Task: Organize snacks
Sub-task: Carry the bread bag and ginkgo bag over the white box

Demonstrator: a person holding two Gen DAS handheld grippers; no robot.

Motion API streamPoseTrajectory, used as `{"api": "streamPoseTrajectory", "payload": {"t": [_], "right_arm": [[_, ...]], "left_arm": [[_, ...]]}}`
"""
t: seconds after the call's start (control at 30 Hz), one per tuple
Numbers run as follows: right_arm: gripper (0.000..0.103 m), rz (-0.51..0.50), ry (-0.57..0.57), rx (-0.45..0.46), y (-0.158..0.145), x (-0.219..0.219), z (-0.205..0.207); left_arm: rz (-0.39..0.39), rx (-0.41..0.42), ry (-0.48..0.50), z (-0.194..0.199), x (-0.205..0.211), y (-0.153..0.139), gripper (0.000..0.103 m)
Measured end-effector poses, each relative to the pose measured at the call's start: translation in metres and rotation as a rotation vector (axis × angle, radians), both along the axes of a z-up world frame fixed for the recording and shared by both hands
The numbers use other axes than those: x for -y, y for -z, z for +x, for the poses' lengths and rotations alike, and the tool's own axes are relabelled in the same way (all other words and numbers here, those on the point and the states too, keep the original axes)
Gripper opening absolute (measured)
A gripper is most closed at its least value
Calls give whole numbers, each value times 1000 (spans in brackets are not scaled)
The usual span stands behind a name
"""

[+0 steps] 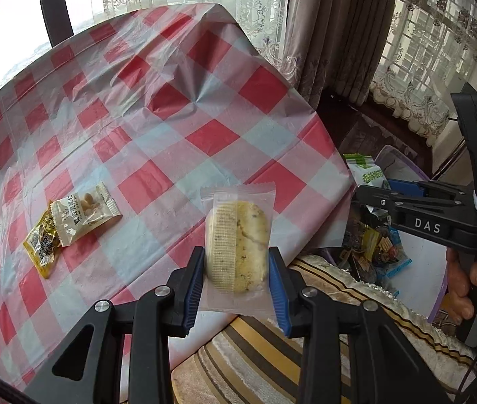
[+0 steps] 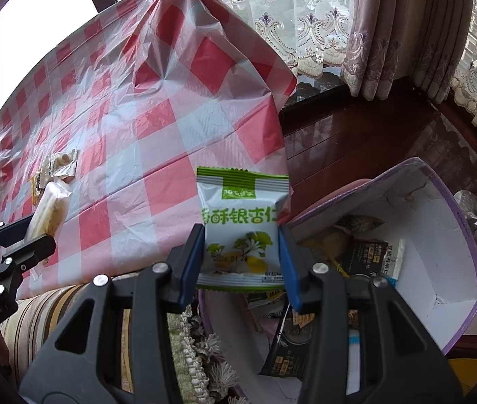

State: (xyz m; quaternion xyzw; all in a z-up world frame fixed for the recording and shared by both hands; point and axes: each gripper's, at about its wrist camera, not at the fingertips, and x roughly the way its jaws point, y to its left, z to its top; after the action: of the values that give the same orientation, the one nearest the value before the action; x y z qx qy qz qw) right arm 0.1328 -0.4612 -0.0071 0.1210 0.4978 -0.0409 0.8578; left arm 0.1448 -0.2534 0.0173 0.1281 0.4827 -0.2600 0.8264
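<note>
On the left of the table (image 1: pixel 157 107), which is covered in a red-and-white checked plastic cloth, two small snack packets lie flat and touching. The yellow packet (image 1: pixel 42 240) sits lower left, partly under the pale nut packet (image 1: pixel 85 213), whose long axis runs slantwise up toward the right; nuts show through its clear window.

Near the table's front edge, the left gripper (image 1: pixel 236 262) holds a wrapped biscuit (image 1: pixel 238 244) upright, long axis vertical, its crimped top seam pointing up and away from the camera. The jaws are narrowed onto the wrapper's two long sides. The wrapper is clear and frosted, and the biscuit inside is oval, pale yellow with dark specks, with a ribbed tray strip down its left side.

To the right, past the table's corner, the right gripper (image 2: pixel 241 250) grips a green-and-white packet (image 2: pixel 241 225), also upright, its serrated green top edge uppermost and its printed face toward the camera. The jaws press its left and right edges. It shows green characters and a leaf-and-fruit picture.

Below and to the right stands an open white box (image 2: pixel 447 235) with a purple rim, with more snack packets inside.
</note>
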Motion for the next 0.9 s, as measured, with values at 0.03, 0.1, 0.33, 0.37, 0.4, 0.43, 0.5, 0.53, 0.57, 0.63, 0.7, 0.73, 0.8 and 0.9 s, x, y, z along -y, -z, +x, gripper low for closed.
{"api": "streamPoseTrajectory", "payload": {"t": [0.03, 0.1, 0.33, 0.37, 0.4, 0.43, 0.5, 0.53, 0.57, 0.63, 0.7, 0.73, 0.8, 0.9], "right_arm": [[47, -3, 5, 0, 0, 3, -1], [47, -7, 17, 0, 0, 10, -4], [47, -36, 70, -20, 5, 36, -15], [47, -37, 78, -24, 5, 40, -16], [47, -38, 85, -27, 6, 44, -17], [47, -40, 92, -30, 6, 48, -19], [47, -42, 104, -35, 7, 54, -21], [47, -45, 109, -37, 8, 57, -22], [47, -48, 113, -39, 8, 60, -24], [47, -48, 122, -43, 8, 64, -24], [47, -49, 132, -45, 9, 69, -25], [47, -49, 136, -47, 9, 71, -25], [47, -48, 143, -47, 9, 74, -25], [47, -47, 150, -46, 8, 78, -26]], "left_arm": [[-8, -13, 17, -1, 6, 1, 37], [-23, -41, 50, -4, 19, 2, 37], [-76, -133, 140, -15, 61, 7, 37], [-83, -148, 145, -16, 65, 8, 37], [-87, -163, 149, -17, 69, 9, 37], [-90, -174, 154, -18, 73, 11, 37], [-98, -194, 162, -19, 81, 13, 37], [-102, -204, 165, -19, 84, 14, 37], [-104, -213, 166, -19, 87, 15, 37], [-104, -225, 168, -20, 92, 17, 37], [-106, -237, 168, -20, 96, 19, 37], [-106, -242, 168, -20, 98, 20, 37], [-115, -251, 168, -21, 100, 21, 37], [-121, -252, 172, -21, 103, 21, 37]]}}
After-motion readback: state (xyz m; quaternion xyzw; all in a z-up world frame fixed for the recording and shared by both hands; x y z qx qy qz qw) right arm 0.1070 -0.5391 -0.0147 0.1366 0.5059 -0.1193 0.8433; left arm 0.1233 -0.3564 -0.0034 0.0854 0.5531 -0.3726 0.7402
